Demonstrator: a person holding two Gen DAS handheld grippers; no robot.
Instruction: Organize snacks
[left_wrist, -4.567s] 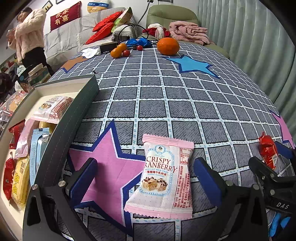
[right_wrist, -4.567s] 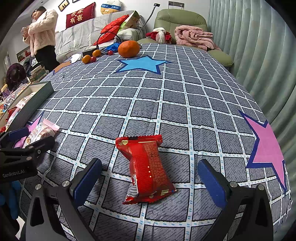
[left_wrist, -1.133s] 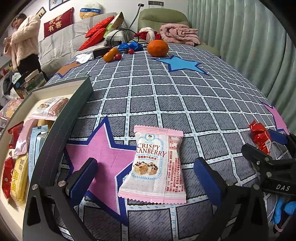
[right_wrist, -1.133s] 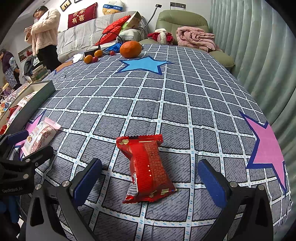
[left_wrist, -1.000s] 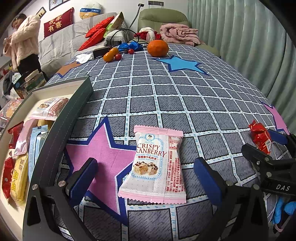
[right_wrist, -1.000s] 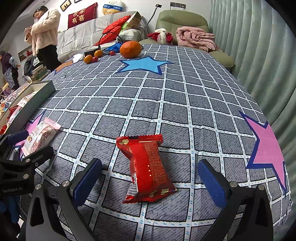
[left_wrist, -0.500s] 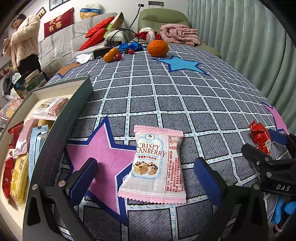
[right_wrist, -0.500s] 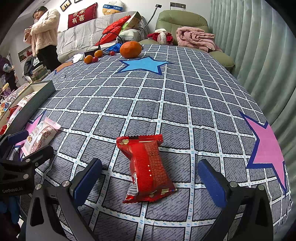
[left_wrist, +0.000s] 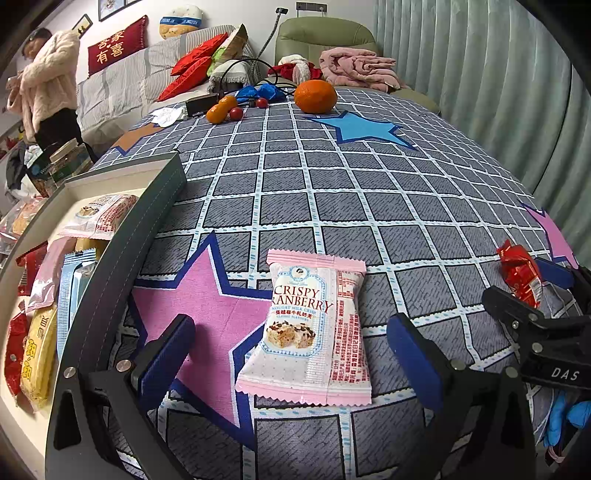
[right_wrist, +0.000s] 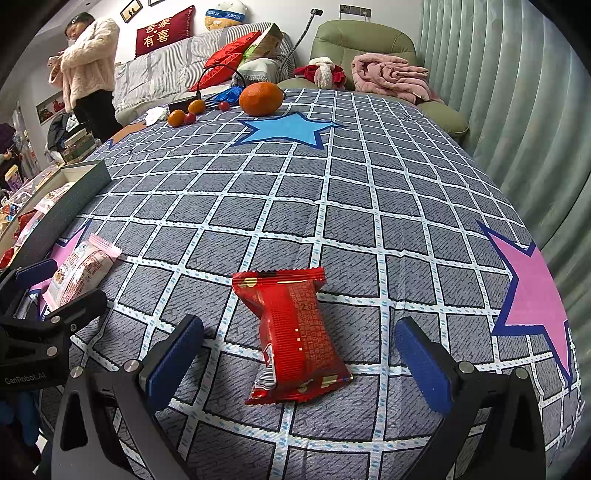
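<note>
A pink and white cranberry crisp packet (left_wrist: 308, 330) lies flat on the star-patterned cloth, between the wide-apart fingers of my left gripper (left_wrist: 290, 356), which is open and not touching it. A red snack packet (right_wrist: 293, 334) lies between the fingers of my right gripper (right_wrist: 299, 363), also open and clear of it. The dark-walled box (left_wrist: 122, 251) at the left holds several wrapped snacks. Each gripper shows at the edge of the other's view, the right gripper (left_wrist: 532, 295) and the left gripper (right_wrist: 51, 291), along with the red packet (left_wrist: 519, 273) and the pink packet (right_wrist: 79, 271).
A large orange (left_wrist: 316, 96), small oranges and cherry tomatoes (left_wrist: 225, 110) and cables lie at the far end of the table. A person in a pink sweater (right_wrist: 90, 70) stands at the back left by a sofa. Curtains hang along the right side.
Over the last second nothing has visibly moved. Since the oldest frames, the left gripper's view has shifted slightly, with the pink packet now lower and more centred between its fingers.
</note>
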